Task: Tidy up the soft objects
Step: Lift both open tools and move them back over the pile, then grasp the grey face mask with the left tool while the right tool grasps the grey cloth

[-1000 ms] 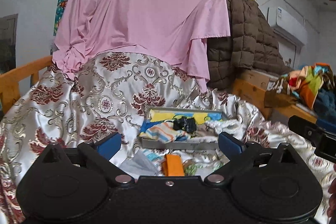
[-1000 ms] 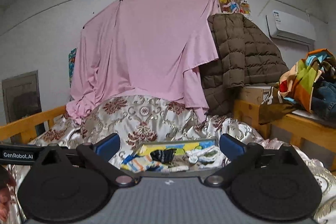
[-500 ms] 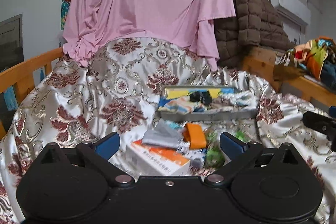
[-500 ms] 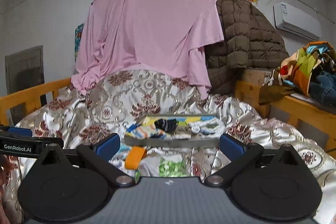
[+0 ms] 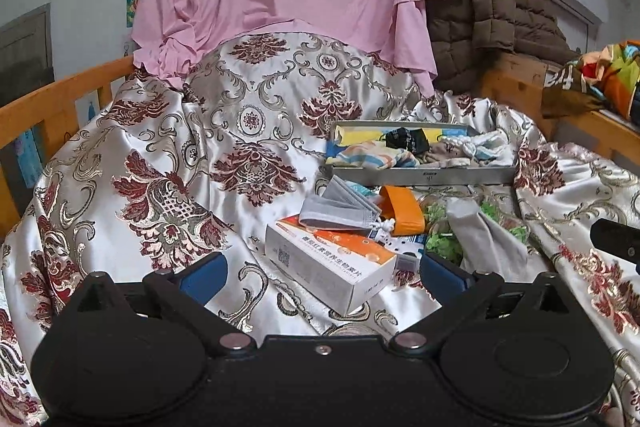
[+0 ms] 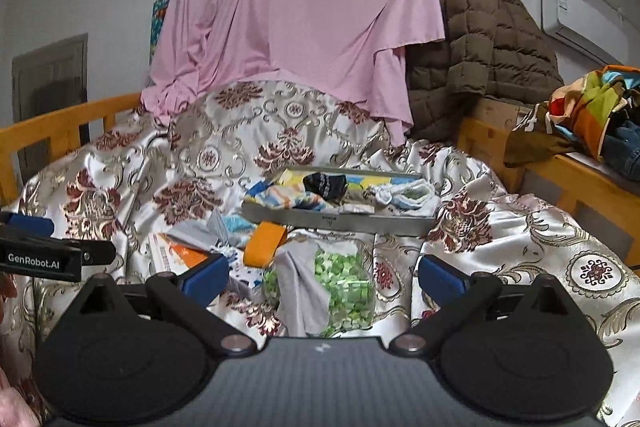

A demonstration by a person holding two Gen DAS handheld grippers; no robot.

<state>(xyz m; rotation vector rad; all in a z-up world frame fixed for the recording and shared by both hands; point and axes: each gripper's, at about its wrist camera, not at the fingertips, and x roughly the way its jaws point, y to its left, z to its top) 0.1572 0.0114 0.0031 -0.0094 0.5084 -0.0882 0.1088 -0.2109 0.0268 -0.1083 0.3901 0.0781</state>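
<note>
A grey metal tray (image 5: 424, 177) (image 6: 336, 219) rests on the patterned bedspread and holds several socks, among them a striped sock (image 5: 372, 153) and a black sock (image 6: 326, 185). In front of the tray lies a pile: a grey face mask (image 5: 338, 211), an orange item (image 5: 402, 209) (image 6: 266, 243), a grey cloth (image 5: 482, 239) (image 6: 298, 287), a bag of green pieces (image 6: 346, 283) and a white-and-orange box (image 5: 332, 261). My left gripper (image 5: 322, 273) is open just short of the box. My right gripper (image 6: 322, 273) is open over the grey cloth and green bag.
The satin bedspread (image 5: 248, 131) bulges up behind the tray, with a pink sheet (image 6: 304, 11) and a brown quilted jacket (image 6: 484, 51) hanging beyond. Wooden rails (image 5: 60, 99) run along both sides. Colourful clothes (image 6: 592, 107) are heaped at the right.
Both grippers have tilted down and moved closer to the bed, so the pile in front of the tray has come into view. Both stay open.
</note>
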